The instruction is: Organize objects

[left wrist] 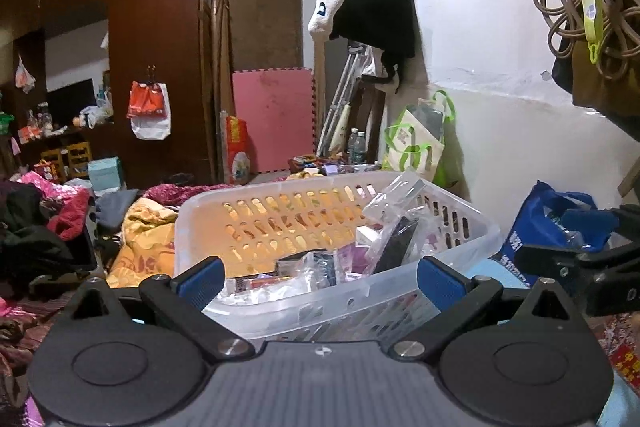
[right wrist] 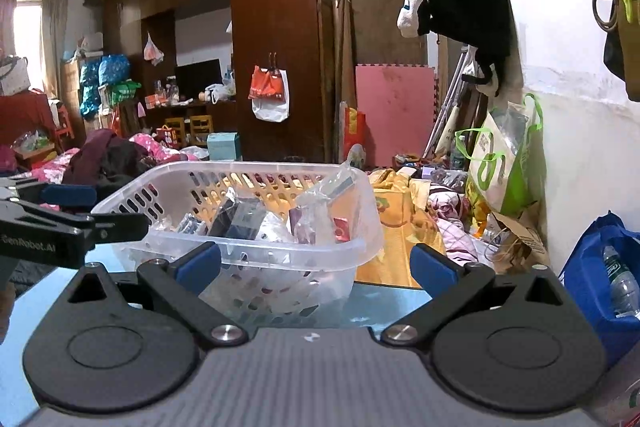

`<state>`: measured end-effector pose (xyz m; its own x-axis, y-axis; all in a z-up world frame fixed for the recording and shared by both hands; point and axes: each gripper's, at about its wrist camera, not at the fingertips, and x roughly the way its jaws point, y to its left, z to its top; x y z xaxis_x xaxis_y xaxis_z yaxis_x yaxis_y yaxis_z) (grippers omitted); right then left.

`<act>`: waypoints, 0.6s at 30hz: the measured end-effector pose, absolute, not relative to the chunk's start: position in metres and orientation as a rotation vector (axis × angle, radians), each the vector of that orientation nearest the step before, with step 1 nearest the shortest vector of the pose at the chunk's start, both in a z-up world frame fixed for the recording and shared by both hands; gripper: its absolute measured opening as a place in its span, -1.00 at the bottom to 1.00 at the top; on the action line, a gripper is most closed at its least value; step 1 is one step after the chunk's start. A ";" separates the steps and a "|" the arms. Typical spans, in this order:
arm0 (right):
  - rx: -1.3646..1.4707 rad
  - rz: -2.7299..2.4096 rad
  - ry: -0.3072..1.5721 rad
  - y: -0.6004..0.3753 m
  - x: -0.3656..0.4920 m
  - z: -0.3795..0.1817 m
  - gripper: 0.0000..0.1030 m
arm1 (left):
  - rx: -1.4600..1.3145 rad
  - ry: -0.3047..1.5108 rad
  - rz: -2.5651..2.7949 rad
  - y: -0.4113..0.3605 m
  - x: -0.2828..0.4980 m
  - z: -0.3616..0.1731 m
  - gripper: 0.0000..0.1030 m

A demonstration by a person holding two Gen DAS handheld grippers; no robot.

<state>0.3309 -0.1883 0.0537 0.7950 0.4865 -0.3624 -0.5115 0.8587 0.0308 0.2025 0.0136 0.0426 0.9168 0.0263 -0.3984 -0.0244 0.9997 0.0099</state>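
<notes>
Two spread claws face one translucent white plastic basket with slotted walls, which sits on a glossy blue tabletop just ahead of both.

From the left: the left gripper has its blue-padded jaws wide apart and empty, the basket's near rim between them. The right gripper is likewise spread and holds nothing, facing the basket's near right corner. Inside the single basket lie small packaged goods, several clear crinkly plastic packets and dark flat boxes; their exact count cannot be told. The packets look light, slippery and soft, and would best be pinched at an upstanding edge. The basket itself seems light but flexible, so its stiff rim is the surest hold. One blue bag holding a bottle stands at far right.
</notes>
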 end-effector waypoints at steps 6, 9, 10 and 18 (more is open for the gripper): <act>-0.062 0.551 0.360 -0.189 0.325 0.056 1.00 | 0.001 0.397 0.046 0.012 0.199 0.044 1.00; -0.064 0.558 0.354 -0.188 0.321 0.056 1.00 | 0.003 0.396 0.049 0.012 0.198 0.044 1.00; -0.067 0.558 0.351 -0.188 0.320 0.056 1.00 | 0.003 0.396 0.047 0.012 0.197 0.044 1.00; -0.094 0.538 0.313 -0.185 0.313 0.057 1.00 | 0.015 0.388 0.046 0.007 0.195 0.045 1.00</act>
<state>0.3132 -0.1855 0.0573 0.8129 0.4887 -0.3168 -0.5170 0.8560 -0.0062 0.1951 0.0072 0.0450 0.9247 0.0479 -0.3776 -0.0423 0.9988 0.0230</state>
